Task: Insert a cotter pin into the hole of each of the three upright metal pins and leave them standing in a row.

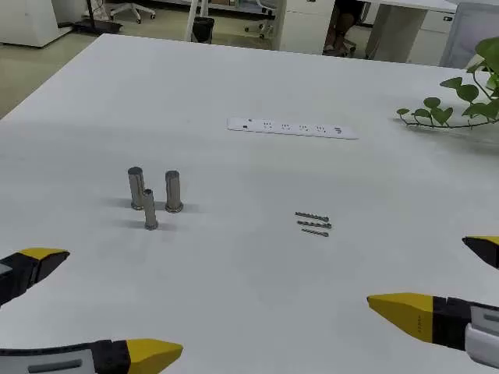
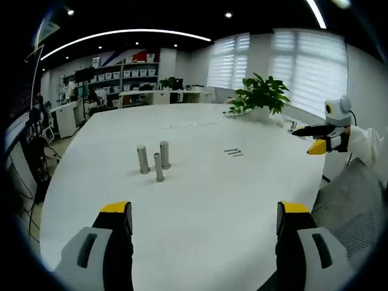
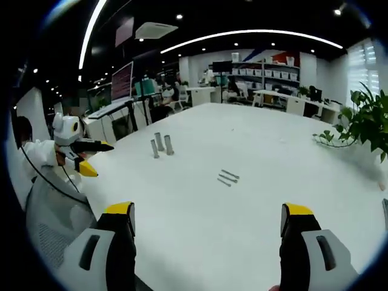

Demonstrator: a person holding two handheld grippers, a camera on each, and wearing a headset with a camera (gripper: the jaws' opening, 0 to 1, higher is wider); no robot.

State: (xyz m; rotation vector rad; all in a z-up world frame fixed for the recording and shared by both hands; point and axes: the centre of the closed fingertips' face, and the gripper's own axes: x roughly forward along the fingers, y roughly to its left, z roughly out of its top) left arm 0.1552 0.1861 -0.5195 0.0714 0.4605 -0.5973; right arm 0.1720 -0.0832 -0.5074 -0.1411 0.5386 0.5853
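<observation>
Three upright metal pins (image 1: 153,196) stand close together left of centre on the white table (image 1: 234,273); they also appear as the pins (image 2: 154,160) and the pins (image 3: 161,145) in the gripper views. Three small cotter pins (image 1: 313,222) lie side by side to their right, seen again as cotter pins (image 2: 233,152) and cotter pins (image 3: 227,177). My left gripper (image 1: 101,308) is low at the near left, open and holding nothing. At the near right my right gripper (image 1: 425,273) is open too, also holding nothing. Both are well short of the parts.
A white power strip (image 1: 292,128) lies flat beyond the parts. A leafy potted plant (image 1: 468,97) sits at the table's far right. Office desks and chairs stand beyond the far edge. The other gripper (image 2: 315,139) shows at the right of the left gripper view.
</observation>
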